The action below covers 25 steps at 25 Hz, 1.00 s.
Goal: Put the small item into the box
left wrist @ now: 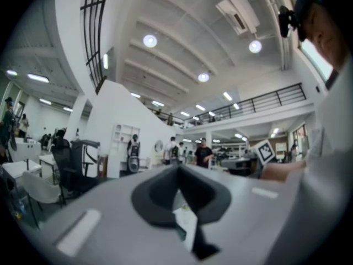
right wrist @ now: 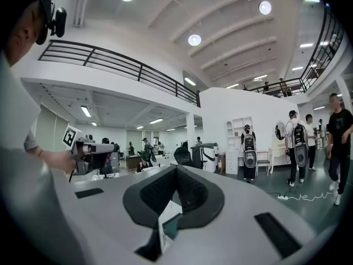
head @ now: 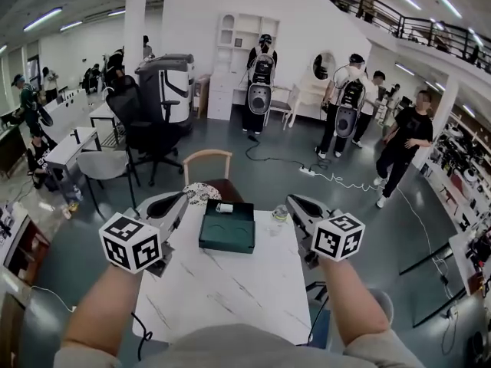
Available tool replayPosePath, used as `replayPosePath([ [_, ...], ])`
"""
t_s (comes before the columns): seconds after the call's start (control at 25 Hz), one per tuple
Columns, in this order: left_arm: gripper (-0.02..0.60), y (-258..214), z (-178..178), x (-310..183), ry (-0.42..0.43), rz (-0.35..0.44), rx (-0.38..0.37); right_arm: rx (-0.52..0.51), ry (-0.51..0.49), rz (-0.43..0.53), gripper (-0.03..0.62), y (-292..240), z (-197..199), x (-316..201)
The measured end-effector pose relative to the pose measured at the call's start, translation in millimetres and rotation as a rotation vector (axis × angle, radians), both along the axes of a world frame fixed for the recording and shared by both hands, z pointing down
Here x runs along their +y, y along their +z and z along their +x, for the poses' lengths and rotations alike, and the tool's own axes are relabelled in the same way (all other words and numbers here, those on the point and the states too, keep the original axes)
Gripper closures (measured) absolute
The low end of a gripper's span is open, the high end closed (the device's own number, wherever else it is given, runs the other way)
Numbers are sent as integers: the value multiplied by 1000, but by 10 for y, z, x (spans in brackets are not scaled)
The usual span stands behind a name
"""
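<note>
Left fingers [head: 173,205] and right fingers [head: 301,208] both fully closed, tip to tip, nothing held, flanking green box [head: 227,238] on bench [head: 222,297]. Small white item [head: 225,208] lies at box's far rim, long axis left-right.

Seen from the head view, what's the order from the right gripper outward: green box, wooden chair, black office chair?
1. Green box, on the table, just left of the right gripper.
2. Wooden chair, behind the table's far edge.
3. Black office chair, farther back, to the left.
</note>
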<state>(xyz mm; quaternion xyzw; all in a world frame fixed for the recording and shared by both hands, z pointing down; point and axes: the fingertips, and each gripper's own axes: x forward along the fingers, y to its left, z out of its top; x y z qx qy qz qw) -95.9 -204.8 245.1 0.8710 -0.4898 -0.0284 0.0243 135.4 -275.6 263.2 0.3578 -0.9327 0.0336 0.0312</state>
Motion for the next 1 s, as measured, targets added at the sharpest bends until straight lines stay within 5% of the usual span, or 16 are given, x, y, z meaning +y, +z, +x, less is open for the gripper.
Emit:
replayPosePath([
  [0.28, 577, 74, 314, 406, 0, -28, -13, -13, -57, 27, 586, -49, 117, 308],
  [0.6, 577, 108, 511, 609, 119, -20, -14, -5, -3, 19, 586, -21, 203, 631],
  [1.0, 577, 61, 76, 815, 194, -13, -9, -13, 69, 10, 586, -66, -27, 1000],
])
